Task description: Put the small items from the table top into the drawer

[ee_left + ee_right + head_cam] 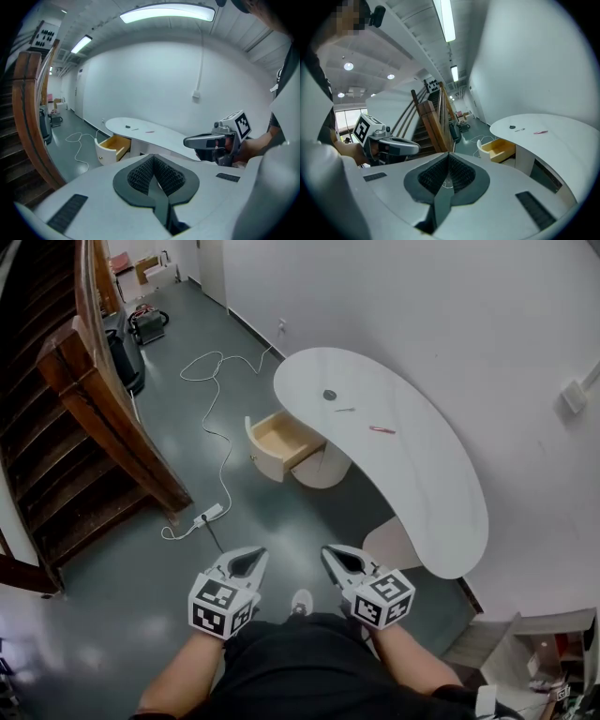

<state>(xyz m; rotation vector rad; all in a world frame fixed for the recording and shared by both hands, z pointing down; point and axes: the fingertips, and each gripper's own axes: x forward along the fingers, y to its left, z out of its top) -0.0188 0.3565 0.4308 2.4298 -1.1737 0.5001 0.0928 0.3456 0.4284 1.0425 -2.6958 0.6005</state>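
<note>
Nearest the body, left gripper (251,557) and right gripper (336,559) are held side by side above the floor (141,596), well apart from the counter (431,493). Fingers of both are pressed together, and nothing is gripped by either. Risk noted: unless the fingers are parted before a pick, an item will only be pushed.

Further out, a power strip (208,515) and its cable (225,465) are laid across the floor beside the way to the drawer (281,442). Risk: the walker could be tripped, or the cable dragged.

Beyond that, the drawer is seen pulled out from under the counter, its inside apparently bare. Risk: its front stands out into the walking path and could be bumped or knocked shut by a leg or a gripper body.

On the counter, three small items are left:
- pink stick (382,430), nearest
- thin pale pin (345,410), next; what it is cannot be made out at this range
- dark disc (329,395), farthest

None has been put in the drawer yet. All are lying flat and low.

Risks judged:
- Fingers closed on such thin things may scrape the top and slip off.
- Stick or pin could be flicked or rolled over the edge onto the floor.
- Little is offered by the disc to pinch, so it may be skidded rather than lifted.
- An item released from too high above the drawer could bounce out.
</note>
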